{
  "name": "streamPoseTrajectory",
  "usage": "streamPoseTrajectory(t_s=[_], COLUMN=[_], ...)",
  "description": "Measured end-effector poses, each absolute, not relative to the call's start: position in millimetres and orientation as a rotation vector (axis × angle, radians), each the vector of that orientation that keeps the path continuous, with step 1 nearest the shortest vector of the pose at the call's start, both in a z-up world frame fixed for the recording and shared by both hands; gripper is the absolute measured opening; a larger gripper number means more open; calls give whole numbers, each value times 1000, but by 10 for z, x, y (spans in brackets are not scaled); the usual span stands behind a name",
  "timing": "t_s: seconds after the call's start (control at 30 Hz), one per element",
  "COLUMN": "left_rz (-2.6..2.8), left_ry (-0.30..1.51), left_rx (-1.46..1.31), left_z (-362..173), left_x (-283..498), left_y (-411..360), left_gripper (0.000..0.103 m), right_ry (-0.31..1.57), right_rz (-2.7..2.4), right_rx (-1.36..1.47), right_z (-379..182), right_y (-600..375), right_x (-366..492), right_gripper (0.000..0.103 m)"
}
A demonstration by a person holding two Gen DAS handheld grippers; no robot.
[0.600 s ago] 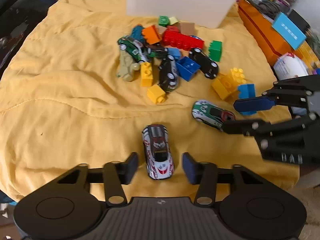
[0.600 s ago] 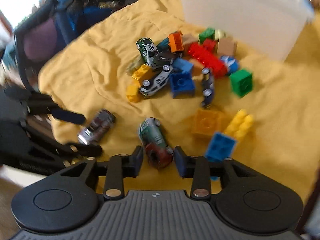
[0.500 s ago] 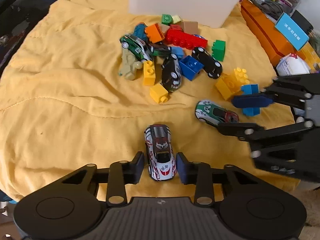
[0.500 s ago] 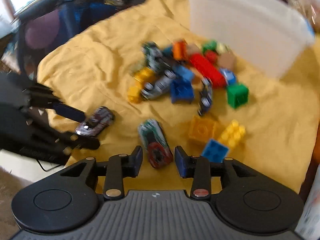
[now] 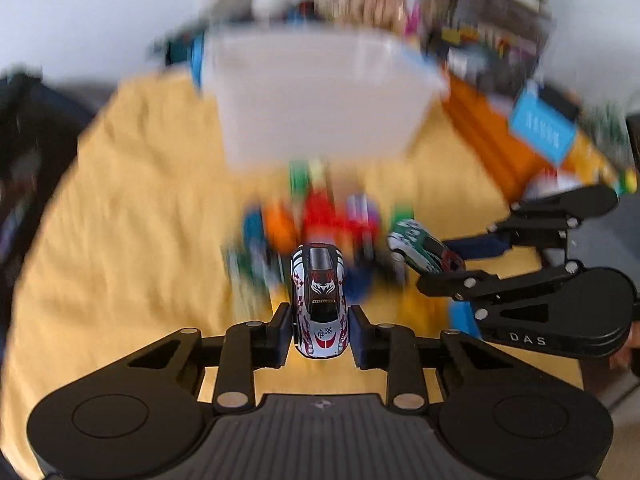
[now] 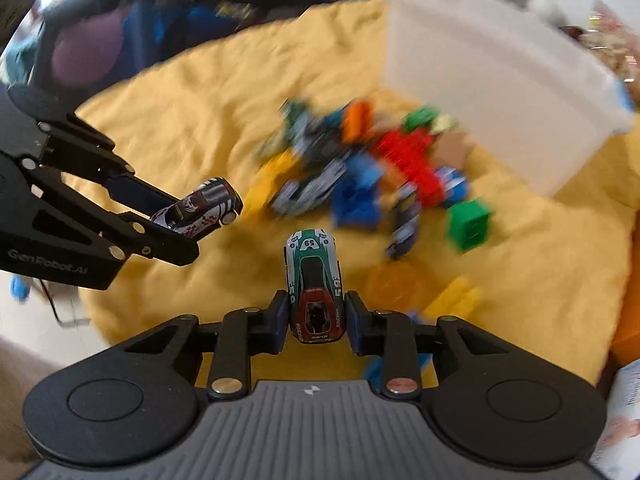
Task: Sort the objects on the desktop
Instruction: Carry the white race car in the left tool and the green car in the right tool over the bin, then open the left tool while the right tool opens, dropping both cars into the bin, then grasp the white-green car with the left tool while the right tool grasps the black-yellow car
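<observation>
Silver car (image 5: 320, 304), glossy with red checks and a black windscreen, sits pinched between the blue-padded fingers of the left gripper (image 5: 320, 330), nose pointing away, lifted above the cloth. Over on the other side, the green car (image 6: 314, 286), number 59 on its hood and flanks, dark red tail reading "SPORT CAR", is clamped the same way in the right gripper (image 6: 316, 320), also up off the surface. Both tools are matte black linkages with ribbed grey housings; each one shows in the other's view, car in its grasp.

Beyond the 2 cars lies the toy pile (image 6: 376, 172): chunky studded plastic bricks in red, blue, orange, green and yellow, mixed with more small cars, all smeared by motion blur. A green brick (image 6: 468, 224) sits just off the heap's right edge. Everything rests on a rumpled yellow cloth (image 6: 200, 112), soft and creased. Behind the pile stands a translucent white bin (image 5: 320, 104), smooth-walled, rectangular, upright.
</observation>
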State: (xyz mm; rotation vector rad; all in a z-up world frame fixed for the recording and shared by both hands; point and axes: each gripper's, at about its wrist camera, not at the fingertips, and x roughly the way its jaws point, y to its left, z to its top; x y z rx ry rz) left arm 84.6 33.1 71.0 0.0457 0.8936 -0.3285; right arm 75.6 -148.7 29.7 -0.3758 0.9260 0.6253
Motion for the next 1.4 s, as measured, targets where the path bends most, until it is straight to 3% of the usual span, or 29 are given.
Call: streamPoseTrajectory(t_s=[0.27, 0.43, 0.5, 0.57, 0.63, 0.7, 0.77, 1.03, 1.17, 1.4], left_rz=[-266, -202, -191, -187, -179, -169, -190, -198, -185, -259], left_ry=[686, 729, 761, 767, 736, 726, 715, 800, 894, 947], left_rx=[47, 44, 39, 40, 58, 60, 34, -14, -28, -8], left_z=[1507, 1401, 1286, 1263, 1288, 1305, 1343, 890, 525, 287], left_x=[1985, 2605, 2742, 2739, 2609, 2523, 2343, 1426, 1122, 976], left_y=[197, 122, 126, 170, 190, 227, 252, 480, 573, 498], left_gripper=[33, 34, 41, 42, 57, 63, 63, 63, 63, 61], right_ry=[708, 704, 723, 748, 772, 756, 740, 775, 910, 1088], right_rz=[441, 360, 342, 328, 314, 314, 329, 442, 496, 446], right_rx=[-214, -135, -130, -139, -139, -131, -125, -210, -125, 119], right_z=[1188, 1334, 1262, 1164, 1072, 1085, 1117, 946, 586, 106], right_y=[-1716, -1734, -1705, -1687, -1689, -1740, -1783, -1711, -1723, -1824], right_x=[1718, 2462, 2645, 2778, 2828, 2690, 2558, 1719, 1514, 1673], right_gripper=[33, 33, 33, 35, 36, 39, 47, 45, 28, 24])
